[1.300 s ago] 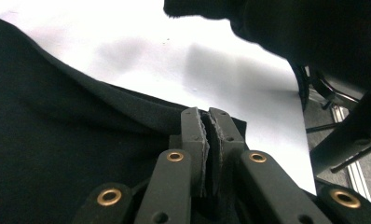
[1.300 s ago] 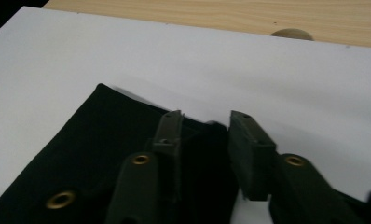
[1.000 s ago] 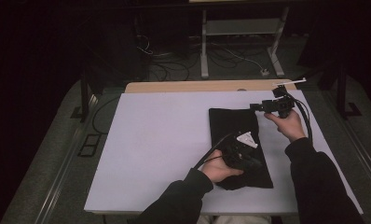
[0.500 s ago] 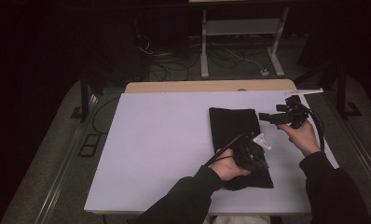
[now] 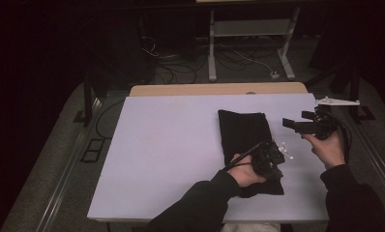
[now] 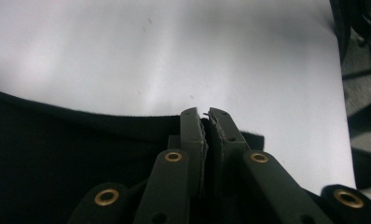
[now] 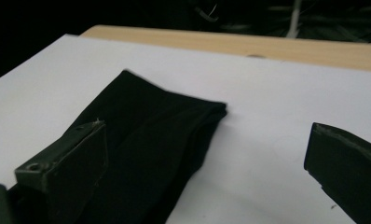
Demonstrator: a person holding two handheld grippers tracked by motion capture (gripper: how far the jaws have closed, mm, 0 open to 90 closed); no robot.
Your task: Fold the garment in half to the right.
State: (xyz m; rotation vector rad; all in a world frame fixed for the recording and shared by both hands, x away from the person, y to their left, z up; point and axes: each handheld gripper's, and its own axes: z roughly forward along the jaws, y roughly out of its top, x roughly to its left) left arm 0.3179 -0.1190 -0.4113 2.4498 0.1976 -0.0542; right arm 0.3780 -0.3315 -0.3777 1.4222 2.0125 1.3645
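A folded black cloth (image 5: 244,133) lies on the white table top (image 5: 171,145), right of centre. My left gripper (image 5: 277,153) rests on its near right part with the jaws shut. In the left gripper view the closed tips (image 6: 206,114) sit at the edge of the cloth (image 6: 58,163); whether fabric is pinched I cannot tell. My right gripper (image 5: 289,124) hovers just right of the cloth, pointing left. Its jaws have just been opening and stand wide in the right gripper view (image 7: 207,128), with nothing between them and the cloth (image 7: 146,140) ahead.
A wooden strip (image 5: 219,89) runs along the table's far edge. Behind it stand a metal frame (image 5: 248,34) and loose cables (image 5: 171,63) on the dark floor. White table surface spreads to the left of the cloth.
The right gripper has drawn away from the cloth's far right corner, out to the right and nearer. The left hand has slid a little to the right on the cloth, which lies as before.
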